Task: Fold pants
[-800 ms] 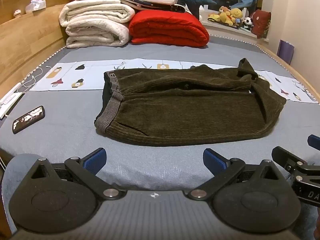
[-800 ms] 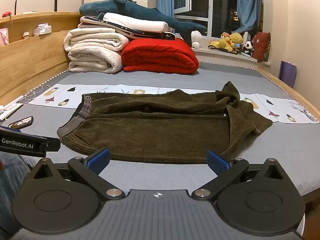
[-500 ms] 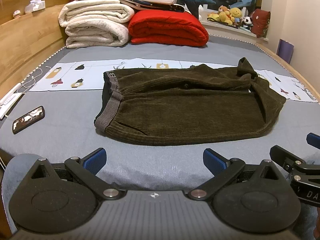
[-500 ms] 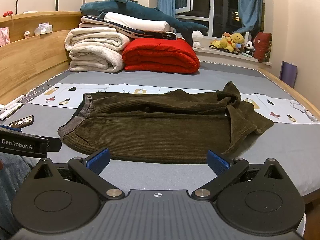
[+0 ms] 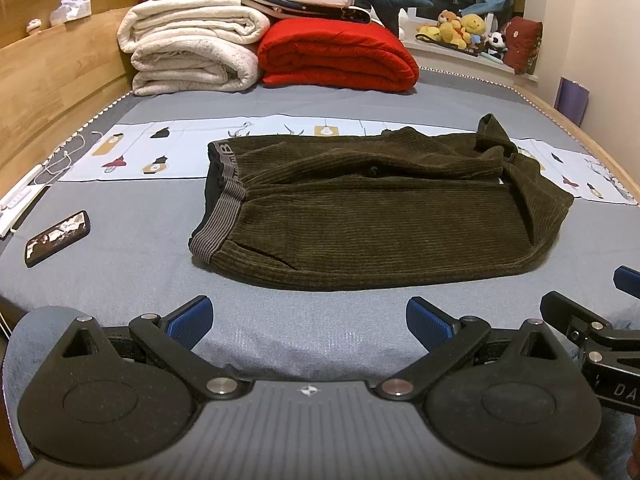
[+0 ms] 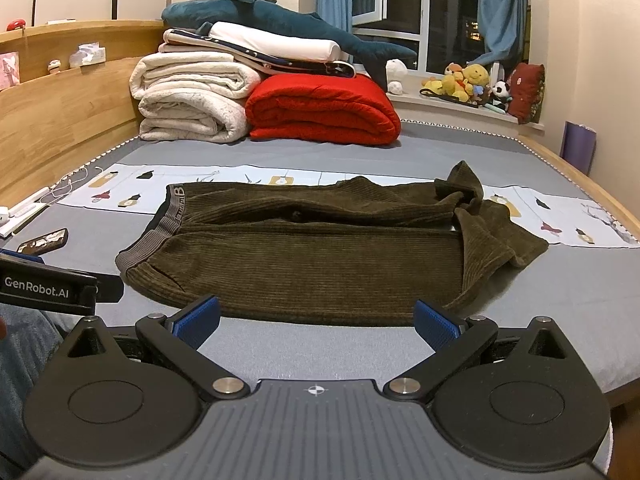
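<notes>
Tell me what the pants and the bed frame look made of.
Pants: olive-brown corduroy by the look, matte, with raised ribs running across the cloth; the waistband looks like grey ribbed elastic knit. Bed frame: light wood or wood veneer, smooth, with visible grain.

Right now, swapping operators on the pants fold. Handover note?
Left tongs: open, empty, hovering over the bed's near edge, short of the pants.
Right tongs: open, empty, just short of the pants' near hem.
Brown corduroy pants: flat across the grey bed sheet, waistband at the left, already doubled over, leg ends bunched and turned back at the right.
Phone lies left of the pants, apart from them.
Left to do: tidy the bunched end, then fold again.
</notes>
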Tool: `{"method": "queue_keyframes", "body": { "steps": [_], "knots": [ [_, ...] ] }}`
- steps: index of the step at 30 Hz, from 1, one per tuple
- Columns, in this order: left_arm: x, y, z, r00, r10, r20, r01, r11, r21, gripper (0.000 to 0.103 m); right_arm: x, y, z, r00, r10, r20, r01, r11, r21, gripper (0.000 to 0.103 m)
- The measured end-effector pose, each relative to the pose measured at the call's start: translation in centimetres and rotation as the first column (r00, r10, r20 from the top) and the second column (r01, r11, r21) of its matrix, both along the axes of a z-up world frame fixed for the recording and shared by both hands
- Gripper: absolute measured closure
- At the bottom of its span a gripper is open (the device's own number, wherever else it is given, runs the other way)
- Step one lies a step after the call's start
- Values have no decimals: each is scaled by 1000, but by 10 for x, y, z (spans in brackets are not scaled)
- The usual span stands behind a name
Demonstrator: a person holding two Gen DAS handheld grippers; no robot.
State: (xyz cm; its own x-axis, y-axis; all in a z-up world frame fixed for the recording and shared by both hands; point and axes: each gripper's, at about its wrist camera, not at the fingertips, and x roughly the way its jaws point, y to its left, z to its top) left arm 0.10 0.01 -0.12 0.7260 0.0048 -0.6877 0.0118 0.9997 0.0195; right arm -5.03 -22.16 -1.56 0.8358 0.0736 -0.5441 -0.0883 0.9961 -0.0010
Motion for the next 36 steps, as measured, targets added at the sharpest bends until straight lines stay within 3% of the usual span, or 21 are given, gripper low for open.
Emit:
{"method": "queue_keyframes", "body": {
  "steps": [15,25,36],
  "knots": [
    [2,-1,-2,1000,1,-23,-1,1000,9,0,3,0,-2,1000,0,-6,0,1000,1,1],
    [3,0,-6,999,3,33,-2,1000,-24,0,6,-1,-5,1000,1,-14,-1,1000,5,1],
    [24,6,-21,1000,8,-17,-8,1000,-20,0,30,-13,-18,998,-41,-41,43,999,25,1]
  ]
}}
